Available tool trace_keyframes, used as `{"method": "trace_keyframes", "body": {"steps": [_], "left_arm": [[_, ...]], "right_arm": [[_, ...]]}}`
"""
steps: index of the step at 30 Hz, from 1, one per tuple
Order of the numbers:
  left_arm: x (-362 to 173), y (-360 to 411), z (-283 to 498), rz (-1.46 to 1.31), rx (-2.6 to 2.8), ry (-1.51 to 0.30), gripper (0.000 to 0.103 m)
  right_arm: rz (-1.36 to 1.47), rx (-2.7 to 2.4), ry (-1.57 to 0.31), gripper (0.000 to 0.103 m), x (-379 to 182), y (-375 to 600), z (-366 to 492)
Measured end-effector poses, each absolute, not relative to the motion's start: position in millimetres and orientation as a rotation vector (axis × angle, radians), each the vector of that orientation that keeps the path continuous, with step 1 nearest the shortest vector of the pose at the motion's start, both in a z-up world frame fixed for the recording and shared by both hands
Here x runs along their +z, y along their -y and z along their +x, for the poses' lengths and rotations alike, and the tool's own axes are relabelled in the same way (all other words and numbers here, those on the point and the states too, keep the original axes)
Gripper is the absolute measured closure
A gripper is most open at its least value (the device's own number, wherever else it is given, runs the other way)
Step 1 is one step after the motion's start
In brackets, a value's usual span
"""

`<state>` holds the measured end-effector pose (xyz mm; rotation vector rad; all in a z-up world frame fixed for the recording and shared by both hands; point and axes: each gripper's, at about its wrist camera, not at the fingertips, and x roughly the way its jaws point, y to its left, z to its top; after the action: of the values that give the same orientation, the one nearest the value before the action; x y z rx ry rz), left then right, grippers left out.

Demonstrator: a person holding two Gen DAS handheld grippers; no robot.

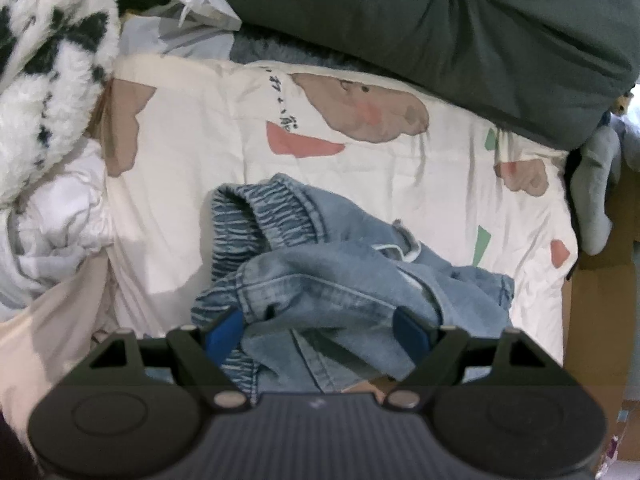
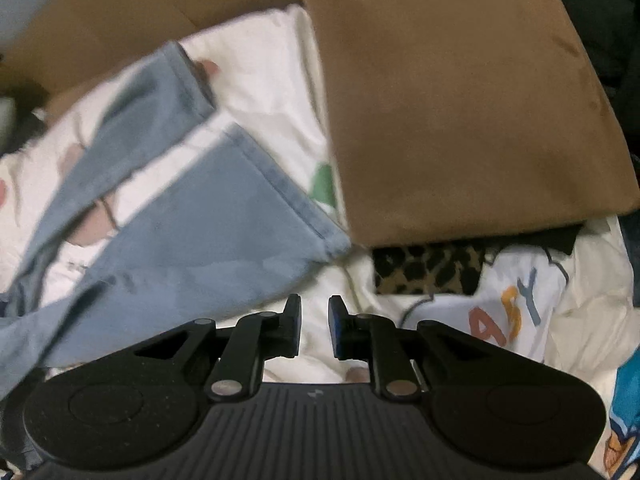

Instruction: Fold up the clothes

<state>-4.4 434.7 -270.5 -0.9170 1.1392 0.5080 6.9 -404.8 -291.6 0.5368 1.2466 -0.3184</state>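
Item: denim jeans (image 1: 320, 264), bunched on printed sheet (image 1: 192, 168); bare sheet beyond waistband, dark duvet (image 1: 440, 24) hems far edge. Legs (image 2: 208, 216) run diagonally toward brown cushion (image 2: 460, 112), hems just beside it. My left gripper (image 1: 320, 326) pitched down, fingers wide, straddling denim, not pinching. Right gripper (image 2: 314, 326) narrow gap, nothing held

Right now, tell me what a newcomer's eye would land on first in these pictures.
The crumpled blue jeans lie in the middle of a white printed sheet, and the left claw stands wide around their bunched cloth. In the right wrist view, a big brown folded cloth fills the upper right, beside the jeans' legs.
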Motion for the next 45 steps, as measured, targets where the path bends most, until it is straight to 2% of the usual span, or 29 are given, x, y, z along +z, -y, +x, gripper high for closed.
{"method": "trace_keyframes", "body": {"steps": [5,6,14,19,26,29,34,45], "left_arm": [[-267,-444,-7,-0.935,0.522,-1.148,0.019],[-268,-446,-9,-0.944,0.526,-1.149,0.019],[-279,-461,-25,-0.994,0.566,-1.153,0.018],[-278,-463,-30,-0.953,0.537,-1.137,0.014],[-277,-462,-28,-0.922,0.477,-1.103,0.014],[-277,-461,-28,-0.926,0.449,-1.082,0.014],[-285,-457,-29,-0.915,0.430,-1.077,0.014],[-304,-473,-38,-0.985,0.445,-1.000,0.014]], "right_arm": [[0.522,-0.234,-1.157,0.066,-258,397,25],[0.514,-0.215,-1.140,0.064,-251,394,30],[0.472,-0.076,-1.096,0.062,-223,354,79],[0.443,0.012,-1.133,0.062,-223,322,113],[0.368,0.146,-1.186,0.062,-217,271,167],[0.297,0.214,-1.205,0.058,-212,240,190],[0.070,0.389,-1.241,0.058,-202,165,227],[-0.090,0.611,-1.272,0.058,-214,35,250]]}}
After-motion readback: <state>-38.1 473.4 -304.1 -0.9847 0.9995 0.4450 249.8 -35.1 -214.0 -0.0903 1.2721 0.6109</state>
